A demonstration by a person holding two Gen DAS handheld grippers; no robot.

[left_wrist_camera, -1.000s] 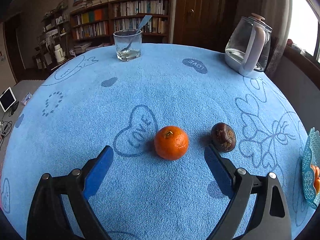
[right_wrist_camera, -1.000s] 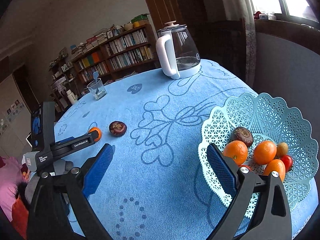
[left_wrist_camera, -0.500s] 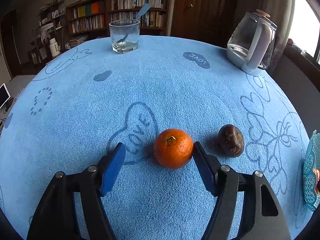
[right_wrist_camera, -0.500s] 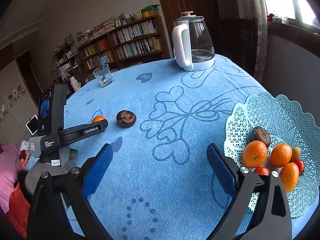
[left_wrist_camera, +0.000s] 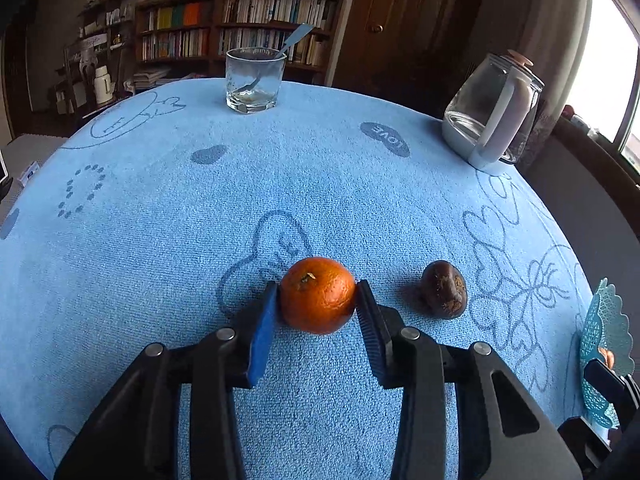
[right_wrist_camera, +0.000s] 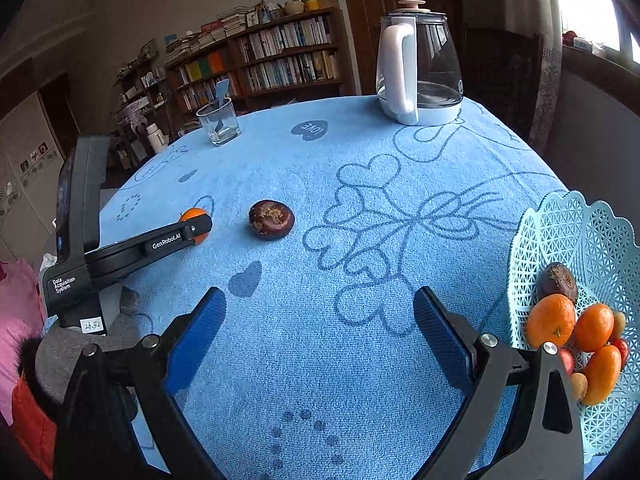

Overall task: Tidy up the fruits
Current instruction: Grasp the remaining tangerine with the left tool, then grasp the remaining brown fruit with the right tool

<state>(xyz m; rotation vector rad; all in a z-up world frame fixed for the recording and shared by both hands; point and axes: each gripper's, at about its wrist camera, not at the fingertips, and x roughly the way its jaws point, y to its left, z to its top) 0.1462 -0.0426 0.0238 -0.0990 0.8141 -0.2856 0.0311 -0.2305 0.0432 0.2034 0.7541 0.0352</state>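
An orange mandarin (left_wrist_camera: 317, 295) rests on the blue tablecloth (left_wrist_camera: 280, 184). My left gripper (left_wrist_camera: 317, 298) is shut on the mandarin, both blue pads touching its sides. A dark brown mangosteen (left_wrist_camera: 445, 289) lies just right of it, also seen in the right wrist view (right_wrist_camera: 271, 219). The left gripper shows in the right wrist view (right_wrist_camera: 196, 229) with the mandarin (right_wrist_camera: 193, 215) partly hidden behind its finger. My right gripper (right_wrist_camera: 318, 330) is open and empty above the cloth. A light blue lattice basket (right_wrist_camera: 592, 240) at the right holds several oranges and other fruits; its rim shows in the left wrist view (left_wrist_camera: 604, 336).
A glass kettle with a white handle (left_wrist_camera: 494, 114) stands at the far right of the table, and shows in the right wrist view (right_wrist_camera: 418, 68). A drinking glass with a spoon (left_wrist_camera: 254, 80) stands at the far edge. Bookshelves (left_wrist_camera: 240, 24) stand beyond the table.
My left gripper moved forward and closed its jaws onto the mandarin. My right gripper drew left, away from the basket, and stayed open.
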